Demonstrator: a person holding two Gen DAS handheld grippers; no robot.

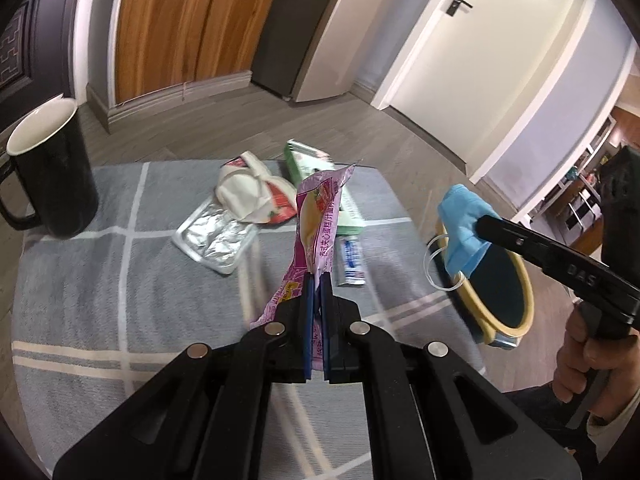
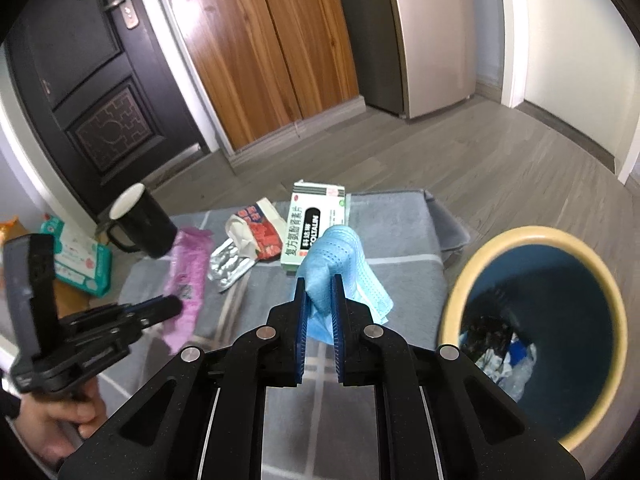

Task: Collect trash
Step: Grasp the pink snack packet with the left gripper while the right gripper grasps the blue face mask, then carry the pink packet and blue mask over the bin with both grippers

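Left gripper: jaws pressed together on a pink-purple snack wrapper, which stands up from between the blue pads, lifted above the grey checked cloth. From the right wrist camera the same gripper shows at the left with the wrapper hanging from its tips.

Right gripper: jaws narrowed onto a folded blue face mask, which bulges up between the pads. In the left wrist view the mask hangs at the tip of the right gripper, its white ear loops dangling over the rim of the trash bin.

Trash bin: round, cream rim, dark blue inside, standing on the floor just beside the cloth's right edge; crumpled scraps lie at its bottom.

Items lying on the cloth:
- Silver blister pack, near the middle.
- Crumpled white and red wrapper, touching the blister pack's far side.
- Green and white medicine box, at the far edge.
- Small white and blue sachet, just in front of the box.
- Black mug with white interior, upright at the left.

Off the cloth, left: pack of wet wipes.
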